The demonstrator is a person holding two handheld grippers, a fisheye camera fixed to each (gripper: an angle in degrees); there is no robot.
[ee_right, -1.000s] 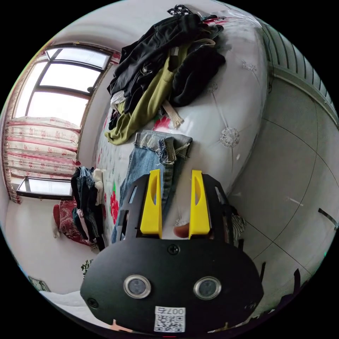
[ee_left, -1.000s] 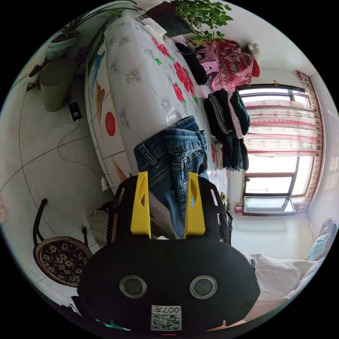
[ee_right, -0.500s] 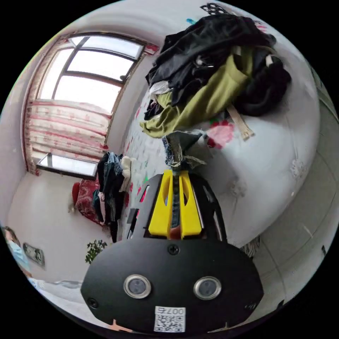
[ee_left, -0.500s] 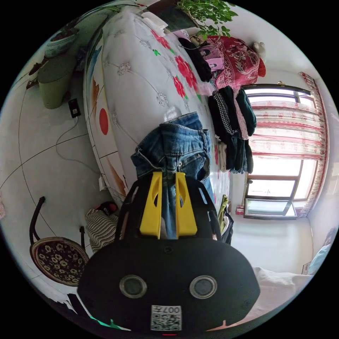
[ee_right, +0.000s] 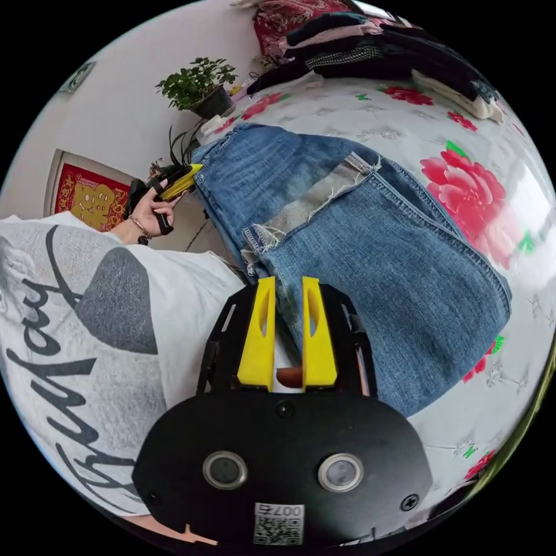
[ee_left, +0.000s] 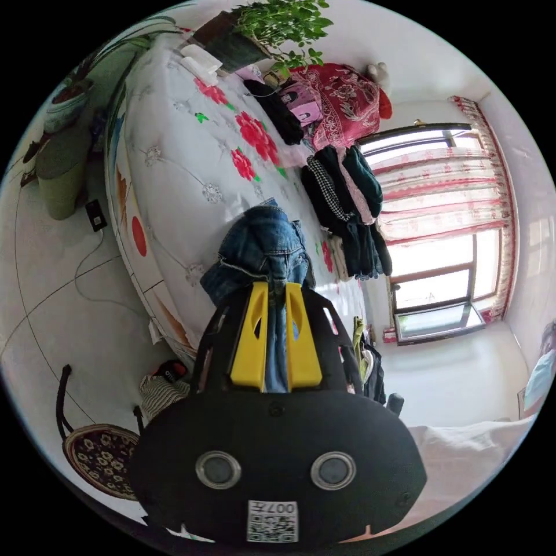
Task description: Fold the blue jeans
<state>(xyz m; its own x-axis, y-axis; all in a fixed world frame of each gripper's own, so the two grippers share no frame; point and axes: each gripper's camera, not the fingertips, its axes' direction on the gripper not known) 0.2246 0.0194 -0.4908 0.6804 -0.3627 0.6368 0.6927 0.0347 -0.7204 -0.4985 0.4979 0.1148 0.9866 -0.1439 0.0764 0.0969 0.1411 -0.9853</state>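
Since the earlier frames both hand-held grippers have closed on the blue jeans (ee_right: 370,243), and the hem end was carried over, so the right gripper view now looks at the jeans lying doubled on the bed (ee_right: 509,174) instead of the pile of dark clothes.

In the right gripper view the jeans fill the middle of the frame, with the frayed hem (ee_right: 301,208) on top of the lower layer. The right hand-held gripper (ee_right: 286,284) has its jaws close together on the denim edge. In the left gripper view the left hand-held gripper (ee_left: 277,289) is clamped on the bunched waistband (ee_left: 260,246) at the centre.

Denim looks heavy and rather stiff, not slippery, so it should keep a fold; thick seams, waistband and hem seem the best places to hold.

For room, the bed edge runs just beside the jeans at the lower left of the left gripper view. The stack of folded clothes (ee_left: 347,208) stands near at the upper right, and the person's shirt (ee_right: 104,324) is close at the left of the right gripper view.
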